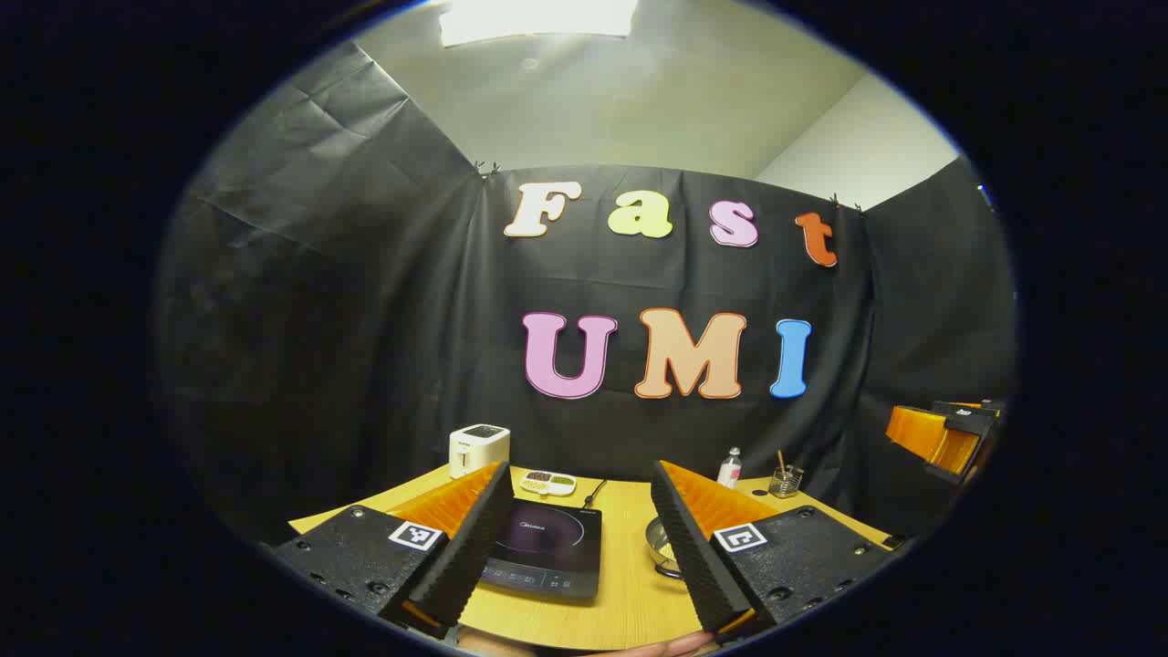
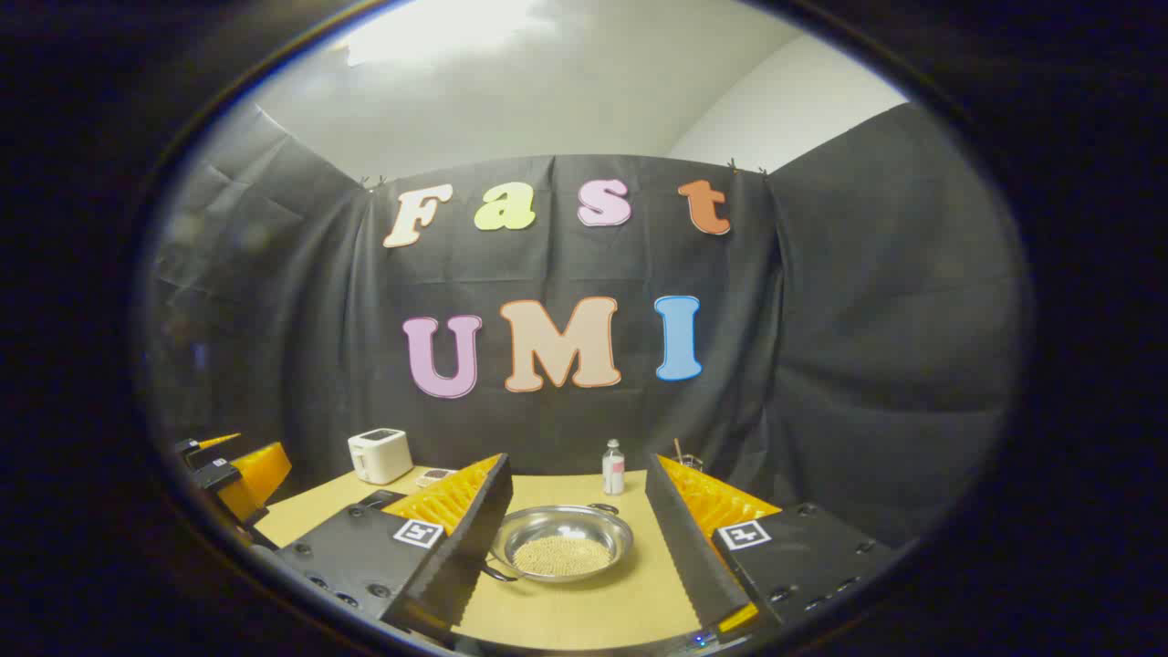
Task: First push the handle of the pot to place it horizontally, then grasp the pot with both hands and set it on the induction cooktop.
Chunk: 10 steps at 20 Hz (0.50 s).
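Pot [image 2: 564,545] sat on the counter [image 2: 584,607] dead ahead of your right gripper [image 2: 570,557] — jaws wide, empty — with its handle [image 2: 497,572] pointing near-left; your left gripper [image 1: 584,547], equally wide, faced the induction cooktop [image 1: 546,552].

Shallow steel pot [image 2: 563,542] of pale grains, seemingly right of the black induction cooktop [image 1: 546,548]

A wooden worktop [image 2: 584,598] holds a shiny pot [image 2: 563,540] with small grains inside, a black cooktop [image 1: 546,546], a white toaster [image 1: 478,449], a snack dish [image 1: 547,482], a little bottle [image 2: 613,466] and a glass cup [image 1: 786,480].
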{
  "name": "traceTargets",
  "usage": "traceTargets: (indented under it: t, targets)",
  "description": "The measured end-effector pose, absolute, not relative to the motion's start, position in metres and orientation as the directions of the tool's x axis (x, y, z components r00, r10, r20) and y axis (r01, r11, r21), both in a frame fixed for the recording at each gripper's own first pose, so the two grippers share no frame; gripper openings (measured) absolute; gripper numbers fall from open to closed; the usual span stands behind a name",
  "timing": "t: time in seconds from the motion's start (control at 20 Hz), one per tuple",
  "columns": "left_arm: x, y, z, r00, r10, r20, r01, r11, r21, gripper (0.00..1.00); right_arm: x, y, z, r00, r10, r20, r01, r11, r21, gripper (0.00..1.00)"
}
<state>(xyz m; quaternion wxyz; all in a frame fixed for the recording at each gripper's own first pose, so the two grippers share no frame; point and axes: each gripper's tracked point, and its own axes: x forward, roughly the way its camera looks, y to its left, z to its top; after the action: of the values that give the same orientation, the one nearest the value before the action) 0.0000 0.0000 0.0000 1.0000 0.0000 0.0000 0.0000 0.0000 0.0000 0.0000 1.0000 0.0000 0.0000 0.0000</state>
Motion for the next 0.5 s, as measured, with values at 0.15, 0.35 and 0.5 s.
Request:
traceTargets:
  t: [0.15, 0.35, 0.5]
  targets:
    - [-0.002, -0.009, -0.002, 1.000, -0.024, -0.001, 0.024, 0.999, 0.021, 0.93, 0.000, 0.001, -0.002, 1.000, -0.001, 0.000, 0.001, 1.000, -0.022, 0.95]
    - [-0.002, -0.013, -0.001, 0.999, -0.034, 0.001, 0.034, 0.999, 0.018, 0.93, -0.001, 0.002, -0.003, 1.000, 0.004, -0.003, -0.004, 0.999, -0.038, 0.93]
    - [-0.001, -0.013, -0.005, 0.999, -0.034, -0.007, 0.034, 0.999, 0.010, 0.93, 0.000, 0.004, -0.004, 1.000, 0.007, -0.003, -0.008, 0.999, -0.039, 0.95]
